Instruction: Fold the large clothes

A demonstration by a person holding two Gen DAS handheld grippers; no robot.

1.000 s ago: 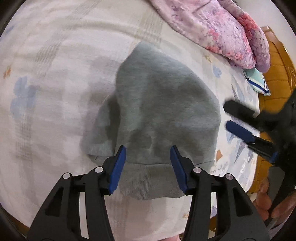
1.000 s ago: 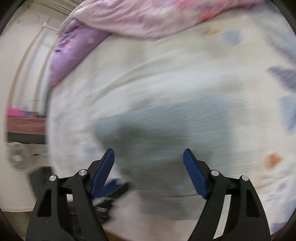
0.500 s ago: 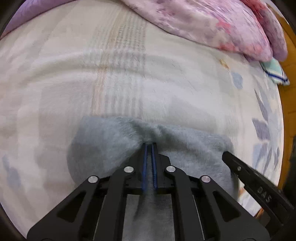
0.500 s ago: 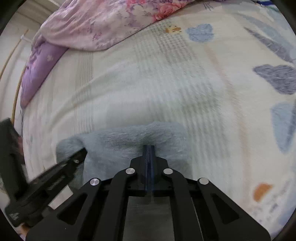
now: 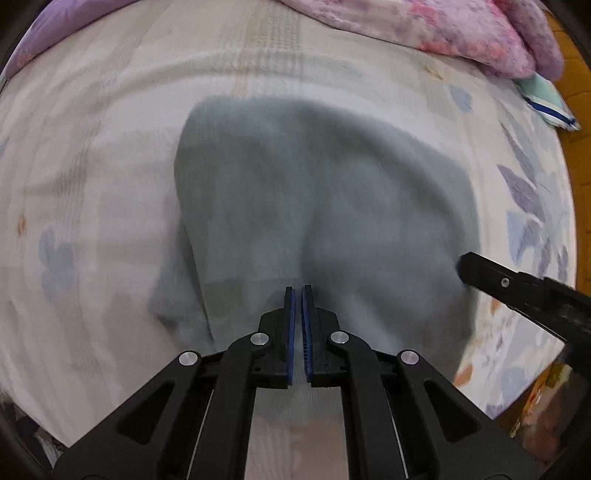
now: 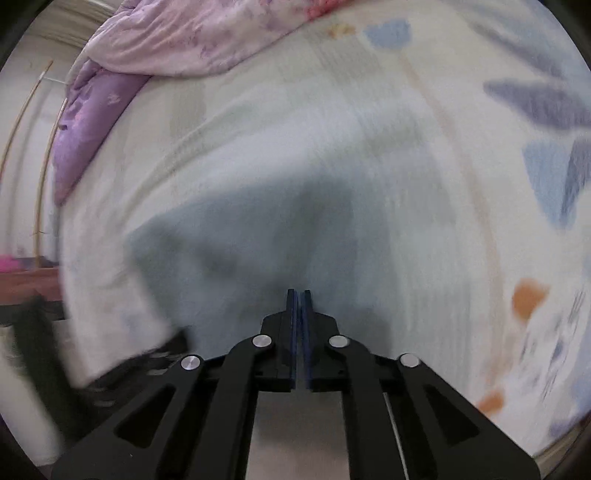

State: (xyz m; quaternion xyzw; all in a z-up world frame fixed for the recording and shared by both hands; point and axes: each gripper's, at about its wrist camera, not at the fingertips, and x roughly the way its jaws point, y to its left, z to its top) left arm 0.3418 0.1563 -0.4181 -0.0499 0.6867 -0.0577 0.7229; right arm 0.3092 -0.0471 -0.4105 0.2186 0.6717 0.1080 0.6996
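Left tool (image 5: 298,291): closed on the near hem of the grey garment (image 5: 325,192); the 2 blue pads pinch the ribbed band with cloth between them. Judged a corner-style hold for carrying that edge over.
Right tool (image 6: 299,295): jaws opening slightly, yet the pads sit nearly together on grey cloth at the same near edge; judged still gripping. In the left view its black finger (image 5: 517,284) touches the garment's right side.
Bed (image 5: 92,184): pale patterned sheet carries everything; broad flat surface suits folding.
Grey garment: lies on the sheet at mid-bed, bunched and domed, near edge raised at 2 pinch points. Both views are blurred, so finer creases cannot be read.
Pink quilt (image 5: 424,26): heaped at the far edge, well apart from the garment.
Striped cloth (image 5: 546,107): small, beside the quilt at the bed's right margin.
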